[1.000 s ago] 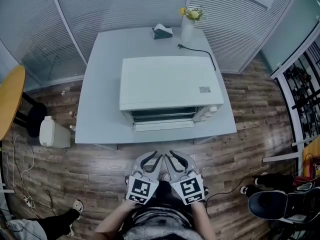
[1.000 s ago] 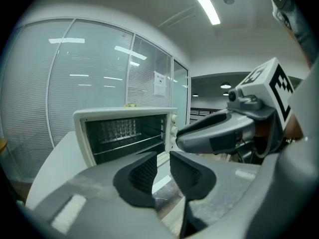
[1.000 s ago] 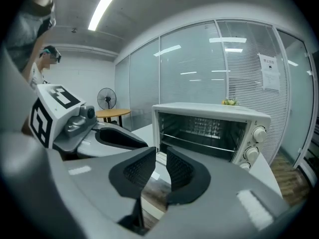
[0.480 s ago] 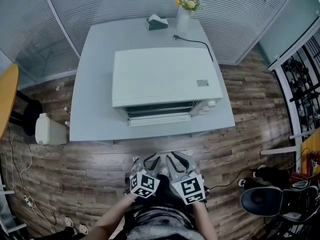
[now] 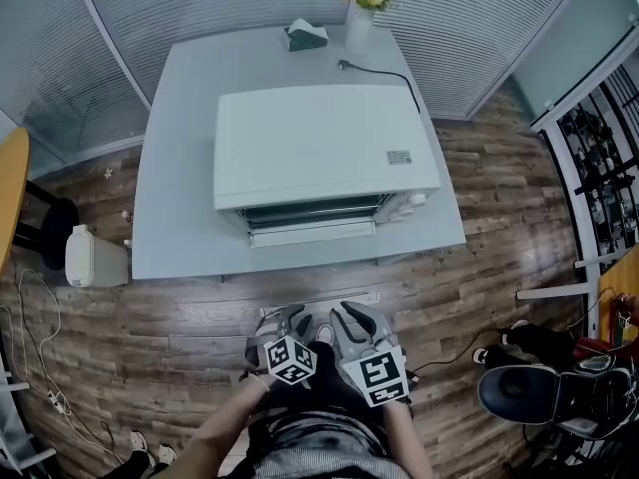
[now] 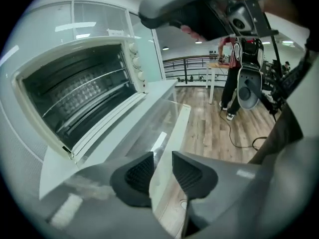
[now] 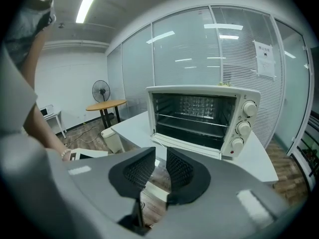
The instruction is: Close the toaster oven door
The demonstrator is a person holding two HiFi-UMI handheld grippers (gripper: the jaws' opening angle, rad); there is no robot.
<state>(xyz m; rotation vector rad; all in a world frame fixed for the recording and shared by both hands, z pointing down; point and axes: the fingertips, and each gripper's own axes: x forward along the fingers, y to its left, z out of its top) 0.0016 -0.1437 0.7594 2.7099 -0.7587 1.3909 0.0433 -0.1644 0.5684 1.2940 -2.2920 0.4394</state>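
Note:
The white toaster oven (image 5: 321, 146) stands on the grey table (image 5: 178, 168). Its door (image 5: 310, 232) hangs open, folded down toward me. In the left gripper view the glass door (image 6: 149, 126) lies flat just past the jaws and the dark oven cavity (image 6: 75, 98) is at the left. The right gripper view faces the oven (image 7: 202, 118) front-on, with three knobs on its right side. Both grippers are low near my body, short of the table. My left gripper (image 5: 285, 322) has just been opening its jaws and nothing is between them. My right gripper (image 5: 349, 319) shows a narrow empty gap.
A vase of yellow flowers (image 5: 361, 13), a tissue box (image 5: 305, 35) and the oven's power cord (image 5: 384, 73) sit at the table's far end. A white bin (image 5: 92, 259) stands left of the table, and an office chair (image 5: 544, 392) at lower right. A person (image 6: 234, 63) stands beyond.
The left gripper has dropped lower and rolled, so its marker cube looks smaller and turned. The right gripper has barely shifted. The table and oven have slid a little up and to the left in the head view.

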